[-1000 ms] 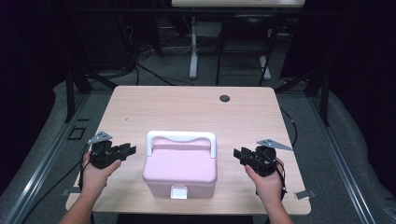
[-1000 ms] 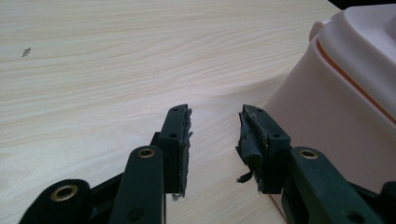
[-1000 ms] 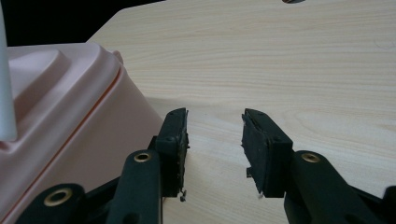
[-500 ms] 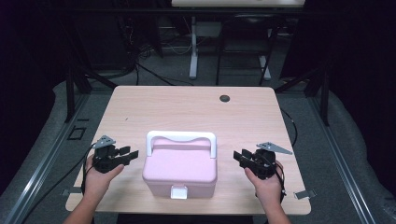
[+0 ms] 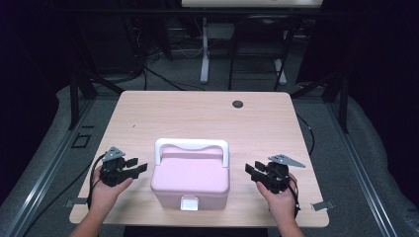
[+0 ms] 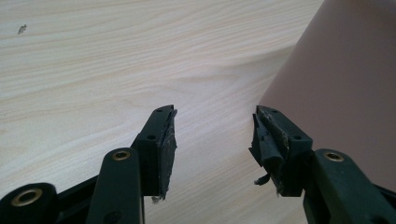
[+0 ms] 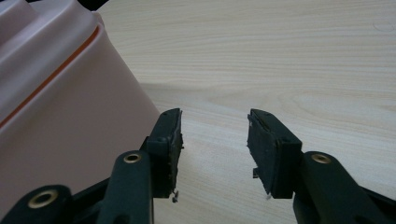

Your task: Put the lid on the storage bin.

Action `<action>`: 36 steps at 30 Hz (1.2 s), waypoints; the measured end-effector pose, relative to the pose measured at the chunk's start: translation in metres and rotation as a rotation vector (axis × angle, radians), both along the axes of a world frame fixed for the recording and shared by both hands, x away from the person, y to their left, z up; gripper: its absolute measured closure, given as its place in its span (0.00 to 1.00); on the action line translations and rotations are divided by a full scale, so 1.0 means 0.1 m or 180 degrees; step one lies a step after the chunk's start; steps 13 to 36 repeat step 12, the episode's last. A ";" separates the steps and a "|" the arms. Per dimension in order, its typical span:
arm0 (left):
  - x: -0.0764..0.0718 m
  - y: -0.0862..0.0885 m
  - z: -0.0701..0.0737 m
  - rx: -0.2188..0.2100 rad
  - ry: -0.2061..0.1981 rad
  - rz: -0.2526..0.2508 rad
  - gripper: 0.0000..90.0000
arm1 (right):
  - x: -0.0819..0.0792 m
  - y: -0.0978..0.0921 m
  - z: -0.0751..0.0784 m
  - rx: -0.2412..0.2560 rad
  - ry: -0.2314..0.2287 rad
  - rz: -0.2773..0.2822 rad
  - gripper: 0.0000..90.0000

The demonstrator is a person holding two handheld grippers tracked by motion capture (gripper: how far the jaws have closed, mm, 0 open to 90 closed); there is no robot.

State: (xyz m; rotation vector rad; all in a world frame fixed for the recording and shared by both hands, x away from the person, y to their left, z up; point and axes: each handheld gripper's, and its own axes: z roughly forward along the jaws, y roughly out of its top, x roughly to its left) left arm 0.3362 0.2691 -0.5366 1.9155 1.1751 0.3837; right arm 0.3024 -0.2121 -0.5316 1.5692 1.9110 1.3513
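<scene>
Closing in on the pink box (image 5: 190,180) from both sides, near the front edge of the worktop (image 5: 197,113). Left tool (image 5: 137,167) and right tool (image 5: 251,170) both gaping, empty, just beside the box walls. Better to keep level, meet the sides evenly, avoid the white handle (image 5: 191,145) and front latch (image 5: 188,202).

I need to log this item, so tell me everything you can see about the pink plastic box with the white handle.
The pink plastic box with the white handle is a rounded, smooth case sitting upright near the front edge of the light wooden table. Its lid looks closed, with a white latch at the front and an orange seam line visible in the right gripper view. The handle lies folded back. The left gripper and right gripper flank it, both open, neither clearly touching.
</scene>
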 end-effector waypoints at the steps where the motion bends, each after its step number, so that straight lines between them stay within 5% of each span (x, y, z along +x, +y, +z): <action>1: 0.00 0.00 -0.01 0.0005 -0.0004 -0.0003 0.54 | 0.00 0.01 -0.01 -0.0025 -0.0015 -0.0002 0.57; 36: 0.01 -0.01 -0.05 0.0057 0.0030 -0.0036 0.53 | 0.03 0.04 -0.08 -0.0092 0.0008 0.0005 0.56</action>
